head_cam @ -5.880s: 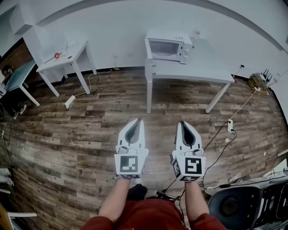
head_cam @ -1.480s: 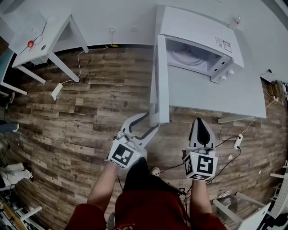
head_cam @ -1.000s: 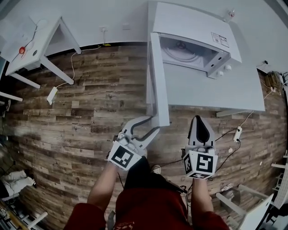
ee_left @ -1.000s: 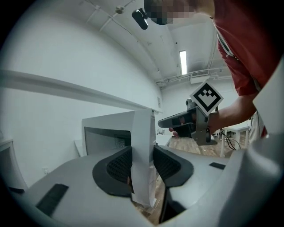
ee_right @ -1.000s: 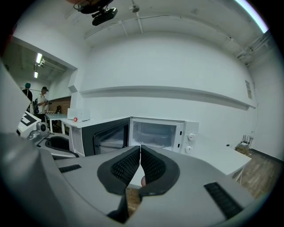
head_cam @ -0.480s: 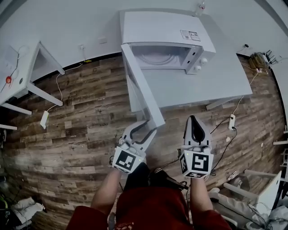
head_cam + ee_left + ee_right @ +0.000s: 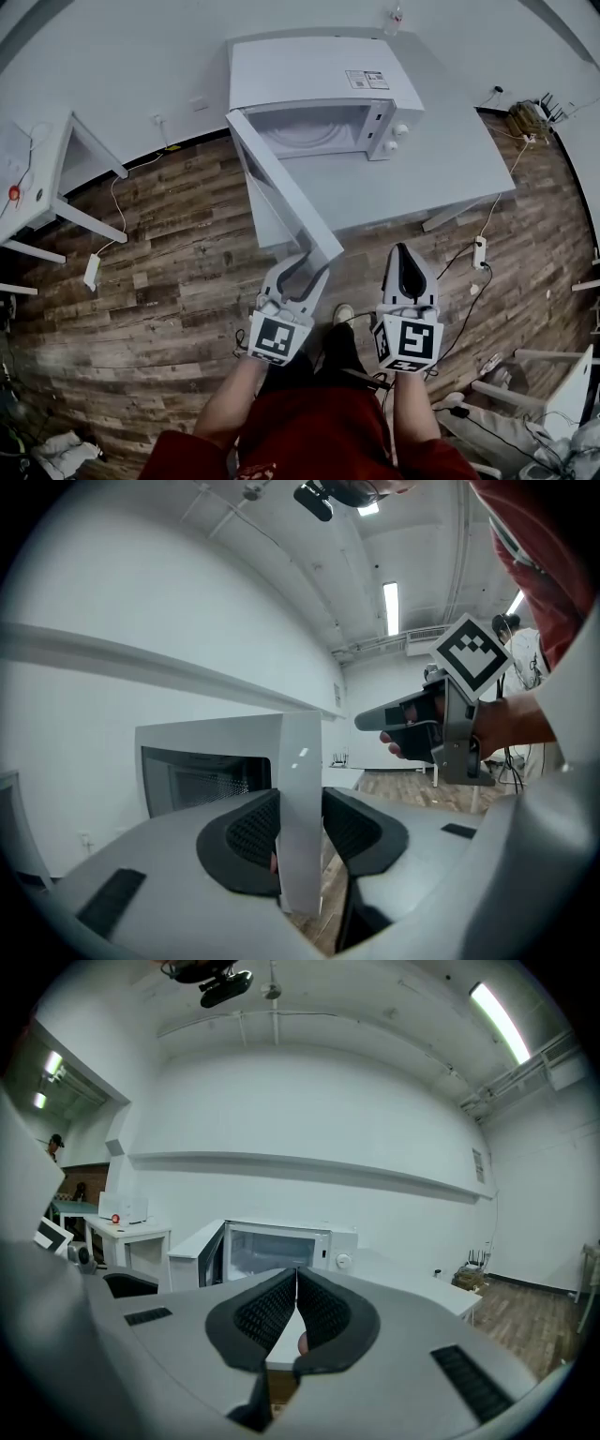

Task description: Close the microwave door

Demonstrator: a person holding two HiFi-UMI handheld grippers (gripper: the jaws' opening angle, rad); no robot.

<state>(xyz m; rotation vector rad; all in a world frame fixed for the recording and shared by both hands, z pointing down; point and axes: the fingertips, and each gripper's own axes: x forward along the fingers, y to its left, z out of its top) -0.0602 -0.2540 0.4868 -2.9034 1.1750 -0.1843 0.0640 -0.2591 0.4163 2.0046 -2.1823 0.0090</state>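
Note:
A white microwave (image 7: 319, 80) stands on a white table (image 7: 441, 178). Its door (image 7: 281, 197) hangs open and slants out toward me. My left gripper (image 7: 305, 266) is shut on the door's free edge. In the left gripper view the door (image 7: 300, 752) stands upright between the dark pads (image 7: 246, 832), in front of the microwave's cavity (image 7: 202, 775). My right gripper (image 7: 401, 248) is shut on nothing and hovers by the table's front edge, right of the door. The right gripper view looks past the right gripper (image 7: 296, 1274) at the microwave (image 7: 281, 1246).
A small white side table (image 7: 37, 187) stands at the far left, with a power strip (image 7: 92, 272) on the wood floor near it. Another power strip (image 7: 479, 253) and cables lie to the right of the table. A small bottle (image 7: 396, 17) stands behind the microwave.
My left gripper has stayed on the door's free edge while both hands moved. The microwave now lies further left in the head view. Several seconds ago both grippers were far from the table.

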